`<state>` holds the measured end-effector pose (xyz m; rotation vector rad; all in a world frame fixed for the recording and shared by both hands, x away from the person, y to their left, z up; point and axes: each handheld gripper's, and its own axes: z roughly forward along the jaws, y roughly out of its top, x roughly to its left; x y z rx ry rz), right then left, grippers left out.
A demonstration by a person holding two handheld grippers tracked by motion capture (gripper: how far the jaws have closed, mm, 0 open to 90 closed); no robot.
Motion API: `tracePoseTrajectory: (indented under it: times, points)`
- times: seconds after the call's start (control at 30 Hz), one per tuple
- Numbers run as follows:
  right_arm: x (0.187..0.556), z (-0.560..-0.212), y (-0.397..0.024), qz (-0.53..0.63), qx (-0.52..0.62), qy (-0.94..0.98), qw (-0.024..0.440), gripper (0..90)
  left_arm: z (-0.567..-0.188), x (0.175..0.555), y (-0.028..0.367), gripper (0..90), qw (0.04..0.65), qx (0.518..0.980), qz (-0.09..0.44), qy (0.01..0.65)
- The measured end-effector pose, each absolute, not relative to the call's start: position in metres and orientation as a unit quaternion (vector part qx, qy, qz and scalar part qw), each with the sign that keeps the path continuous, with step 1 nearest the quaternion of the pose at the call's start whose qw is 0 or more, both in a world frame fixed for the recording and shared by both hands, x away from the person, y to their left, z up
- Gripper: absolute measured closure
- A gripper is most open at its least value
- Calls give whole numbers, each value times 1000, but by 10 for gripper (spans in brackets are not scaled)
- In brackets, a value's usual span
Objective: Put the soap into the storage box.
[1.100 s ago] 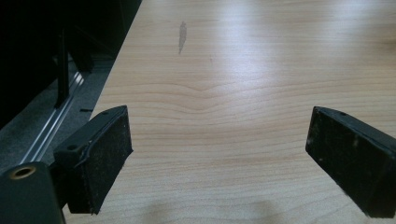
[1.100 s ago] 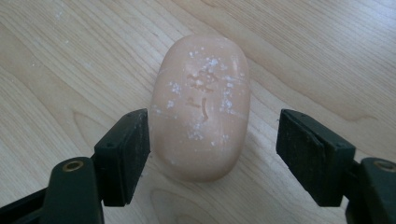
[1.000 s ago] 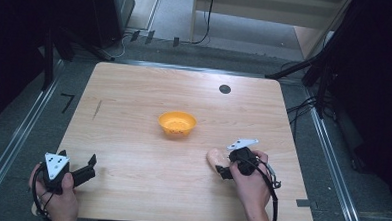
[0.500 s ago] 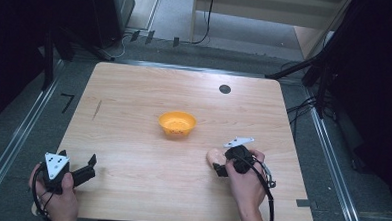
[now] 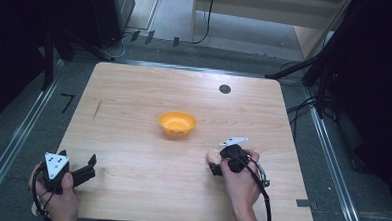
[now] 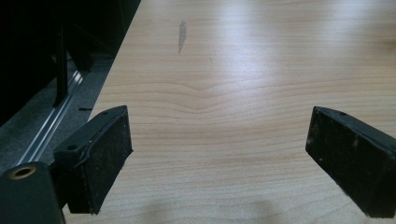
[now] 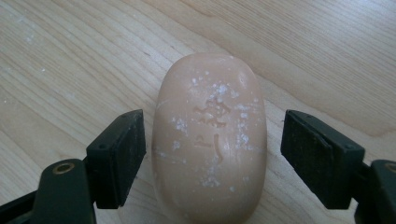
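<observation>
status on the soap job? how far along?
Early. Done: the right gripper straddles the soap bar, which lies on the table. In hand: its jaws have just been opening; the right pad stands clear, the left sits close beside the bar. Left: the orange bowl holds nothing, if that is the target. The left gripper is open over bare wood.

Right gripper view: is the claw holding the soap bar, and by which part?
Nothing is held. The right claw has just been opening; the soap bar lies on the table between its jaws, with a gap on each long side.
</observation>
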<state>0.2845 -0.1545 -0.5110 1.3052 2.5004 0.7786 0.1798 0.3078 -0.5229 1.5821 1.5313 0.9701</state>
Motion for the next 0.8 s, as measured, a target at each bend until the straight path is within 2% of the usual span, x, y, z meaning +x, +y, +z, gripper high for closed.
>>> tracePoseTrajectory:
  times: [0.63, 0.8]
  points:
    - [287, -523, -152, 258, 452, 847, 107, 264, -523, 180, 307, 73, 360, 613, 377, 594]
    - [285, -523, -152, 255, 443, 852, 111, 299, -523, 180, 307, 73, 359, 614, 377, 593]
